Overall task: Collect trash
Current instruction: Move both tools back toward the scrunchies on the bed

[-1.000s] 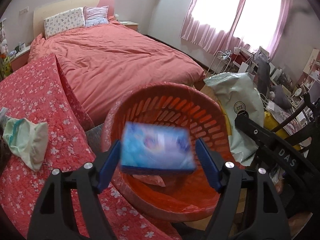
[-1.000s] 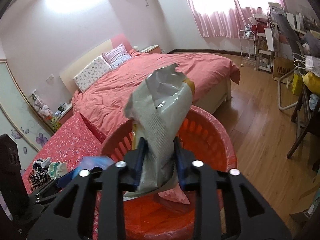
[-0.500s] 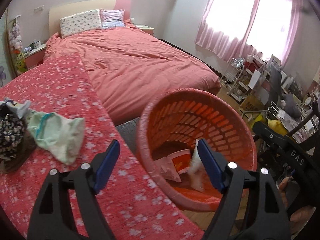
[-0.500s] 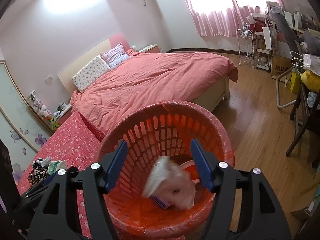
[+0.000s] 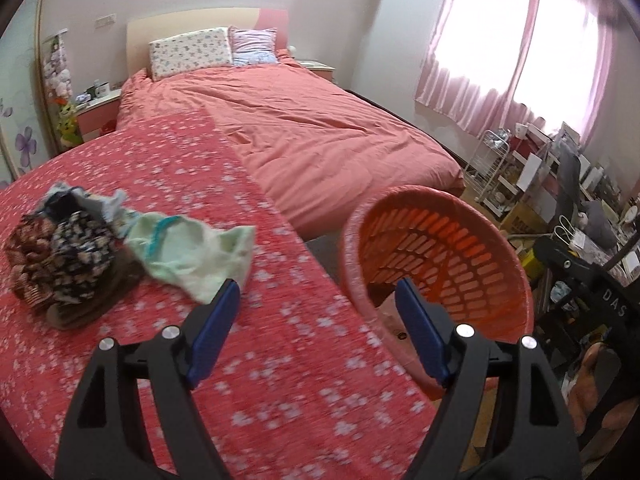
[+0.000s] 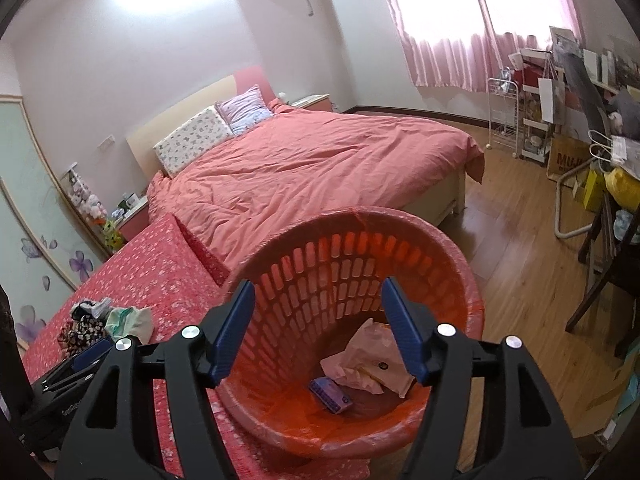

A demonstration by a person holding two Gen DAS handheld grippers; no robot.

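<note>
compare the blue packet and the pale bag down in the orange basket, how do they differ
The blue packet is small, flat and rectangular; the pale bag is larger and crumpled. The packet lies nearer the basket's middle; the bag sits against the right wall. Both rest loose on the bottom of the orange basket.

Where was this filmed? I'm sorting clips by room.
A bedroom in a home, most likely. A made bed with two pillows fills the middle, a bedside table stands by the headboard, and pink curtains hang over the window. An orange basket holds trash.
</note>
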